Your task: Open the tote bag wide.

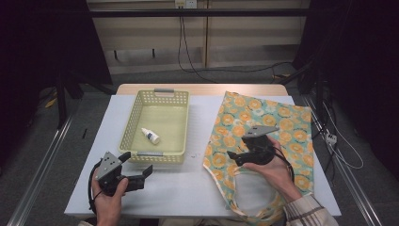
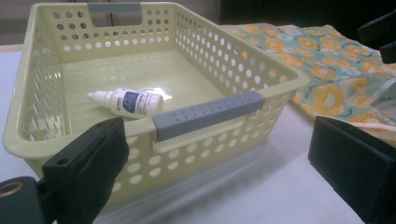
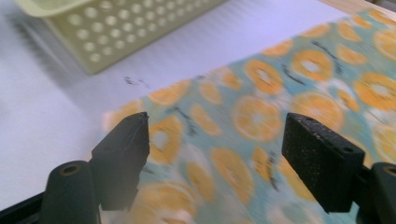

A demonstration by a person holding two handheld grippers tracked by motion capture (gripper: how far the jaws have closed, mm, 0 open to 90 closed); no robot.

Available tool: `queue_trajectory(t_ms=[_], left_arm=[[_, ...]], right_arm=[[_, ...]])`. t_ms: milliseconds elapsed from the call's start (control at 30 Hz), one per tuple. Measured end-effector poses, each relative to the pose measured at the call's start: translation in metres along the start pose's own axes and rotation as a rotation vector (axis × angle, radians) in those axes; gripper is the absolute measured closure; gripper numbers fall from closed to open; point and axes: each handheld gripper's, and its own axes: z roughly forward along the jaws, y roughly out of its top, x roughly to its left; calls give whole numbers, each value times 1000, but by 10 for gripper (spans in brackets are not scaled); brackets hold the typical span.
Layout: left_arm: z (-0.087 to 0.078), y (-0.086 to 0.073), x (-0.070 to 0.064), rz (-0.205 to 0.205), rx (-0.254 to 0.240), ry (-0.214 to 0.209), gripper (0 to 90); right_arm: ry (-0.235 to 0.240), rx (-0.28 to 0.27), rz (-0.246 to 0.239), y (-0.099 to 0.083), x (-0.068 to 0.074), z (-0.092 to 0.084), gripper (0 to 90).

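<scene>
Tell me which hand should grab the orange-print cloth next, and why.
Right. The right tool hangs open directly over the teal fabric garment printed with orange slices, nothing between its jaws. The left tool, also open, sits beside the pale yellow perforated plastic basket, apart from the cloth.

**A basket, a little bottle and some wires**

A pale yellow basket (image 1: 133,123) with lots of small holes sits on the white surface (image 1: 188,183). It has a grey handle (image 2: 208,114) on the near side and one on the far side. A small white bottle (image 2: 128,101) lies on its side inside the basket. Behind the surface, black wires (image 1: 184,47) hang down a wall to the floor. More wires lie on the floor at the right.
</scene>
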Motion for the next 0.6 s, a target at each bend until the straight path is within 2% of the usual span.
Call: queue_trajectory(t_ms=[33,67,100,133,233,267,300,367,467,600], left_arm=[[0,0,0,1,0,0,44],[0,0,0,0,0,-1,44],[0,0,0,-1,0,-1,44],[0,0,0,-1,0,-1,44],[0,0,0,-1,1,-2,44],[0,0,0,-1,1,-3,44],[0,0,0,-1,1,-4,44],[0,0,0,-2,0,-7,44],[0,0,0,0,2,-6,44],[0,0,0,0,3,-5,44]], right_arm=[[26,10,-22,6,8,5,236],[26,10,-22,6,8,5,236],[46,20,-42,10,17,13,236],[46,20,-42,10,17,13,236],[88,37,-60,10,31,26,257],[114,64,-80,7,41,37,284],[114,64,-80,7,41,37,284],[130,99,-102,3,50,47,333],[152,148,-119,-1,55,58,416],[164,169,-135,-6,58,65,461]])
